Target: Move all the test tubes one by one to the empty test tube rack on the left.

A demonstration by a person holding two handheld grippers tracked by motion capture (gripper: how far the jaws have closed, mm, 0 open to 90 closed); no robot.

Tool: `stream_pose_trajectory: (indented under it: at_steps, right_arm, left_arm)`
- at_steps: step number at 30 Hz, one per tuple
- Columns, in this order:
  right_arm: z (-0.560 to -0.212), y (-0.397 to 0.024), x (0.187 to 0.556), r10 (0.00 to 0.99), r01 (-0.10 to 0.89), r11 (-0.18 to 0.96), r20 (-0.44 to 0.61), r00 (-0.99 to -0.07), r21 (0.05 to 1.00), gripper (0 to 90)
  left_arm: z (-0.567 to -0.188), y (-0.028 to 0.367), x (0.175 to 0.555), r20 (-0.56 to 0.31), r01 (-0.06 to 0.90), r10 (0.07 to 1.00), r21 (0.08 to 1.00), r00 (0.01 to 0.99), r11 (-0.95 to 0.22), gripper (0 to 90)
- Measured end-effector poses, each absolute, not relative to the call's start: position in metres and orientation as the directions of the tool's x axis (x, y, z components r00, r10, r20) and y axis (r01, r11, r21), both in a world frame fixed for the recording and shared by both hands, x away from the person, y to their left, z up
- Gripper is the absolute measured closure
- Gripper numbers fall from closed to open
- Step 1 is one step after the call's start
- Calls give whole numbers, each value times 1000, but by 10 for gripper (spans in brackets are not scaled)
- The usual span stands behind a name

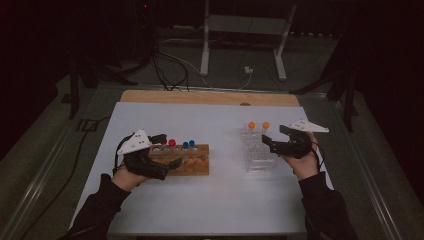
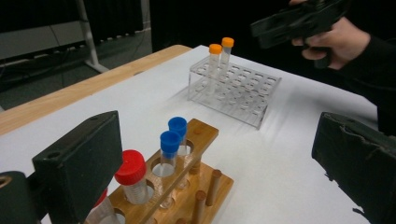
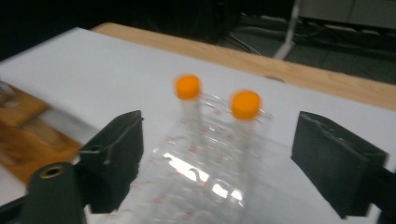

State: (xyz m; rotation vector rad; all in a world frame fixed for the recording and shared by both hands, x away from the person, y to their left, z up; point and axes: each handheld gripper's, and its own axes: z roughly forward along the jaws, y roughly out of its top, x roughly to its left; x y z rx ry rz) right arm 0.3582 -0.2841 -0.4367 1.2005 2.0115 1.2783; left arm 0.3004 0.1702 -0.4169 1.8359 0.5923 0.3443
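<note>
A white table top (image 1: 210,195) edged with wood stands in a dark room; both claws, left (image 1: 167,150) and right (image 1: 272,140), are spread and empty.

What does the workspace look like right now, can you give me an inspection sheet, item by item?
Surface: white sheet over a wooden table.
Job's things: wooden rack at left with red-capped and blue-capped tubes; clear rack at right with two orange-capped tubes.
Clutter: nothing seen.
Grippers: left gripper open at the wooden rack's left end, nothing between its pads; right gripper open beside the clear rack, holding nothing.
Cables: black cables on the floor beyond the table.
Surroundings: dark room, grey metal stand behind.
</note>
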Motion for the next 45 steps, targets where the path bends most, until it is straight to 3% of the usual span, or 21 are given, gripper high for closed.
stream_pose_trajectory:
  at_steps: [4,12,27,45]
  right_arm:
    - [-449,-288,369,866,444,184,69,-495,877,379]
    - [-465,-288,385,877,480,152,106,-469,864,602]
    - [-475,-277,398,886,495,202,57,-460,845,749]
    - [-441,-281,380,897,396,186,9,-442,899,754]
  left_arm:
    - [-417,169,301,-56,230,551,940,833,-253,28]
    - [-417,169,301,-54,230,554,940,831,-253,28]
    - [-418,169,301,-55,234,550,937,834,-261,28]
    - [-418,168,301,-52,233,546,935,836,-266,28]
